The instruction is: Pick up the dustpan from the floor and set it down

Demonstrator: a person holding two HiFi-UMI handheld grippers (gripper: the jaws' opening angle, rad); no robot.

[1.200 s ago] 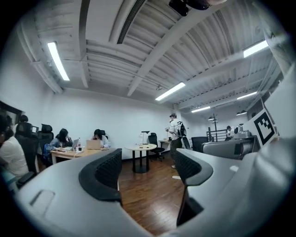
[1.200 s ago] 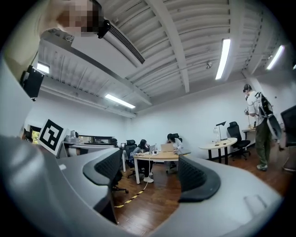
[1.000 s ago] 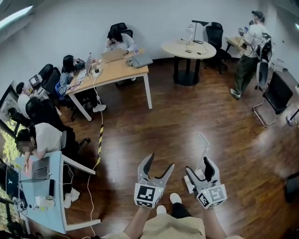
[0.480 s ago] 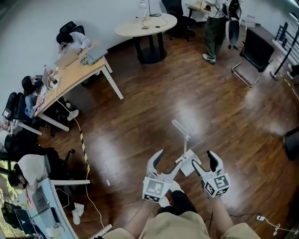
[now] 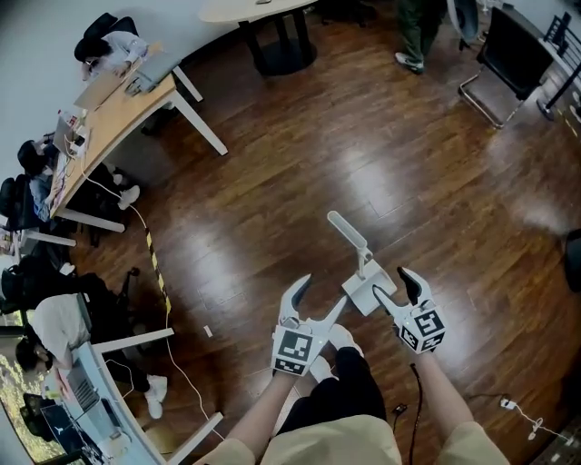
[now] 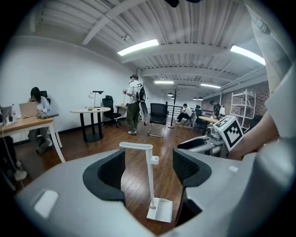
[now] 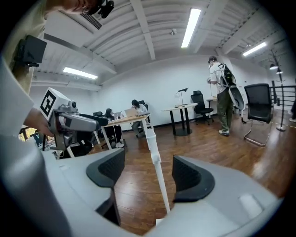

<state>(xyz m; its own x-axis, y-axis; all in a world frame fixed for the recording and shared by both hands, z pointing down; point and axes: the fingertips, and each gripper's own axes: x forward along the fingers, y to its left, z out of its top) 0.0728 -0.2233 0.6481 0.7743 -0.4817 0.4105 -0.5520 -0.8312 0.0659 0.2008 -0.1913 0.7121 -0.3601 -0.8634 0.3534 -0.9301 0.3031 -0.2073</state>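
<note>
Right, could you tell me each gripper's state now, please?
Left gripper: open, closing, nothing between; dustpan ahead.
Right gripper: open, closing, dustpan handle between, untouched.

No readable text anywhere.
Only coded black-and-white square markers point(image 5: 292, 351) show, on two white cubes point(image 5: 420, 329); they spell out nothing.

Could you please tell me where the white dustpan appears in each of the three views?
Head view: dustpan just below centre.
Left gripper view: dustpan at lower centre, between the closing jaws, untouched.
Right gripper view: its pole at centre, between the closing jaws, untouched.
Shared landmark: the round table.
</note>
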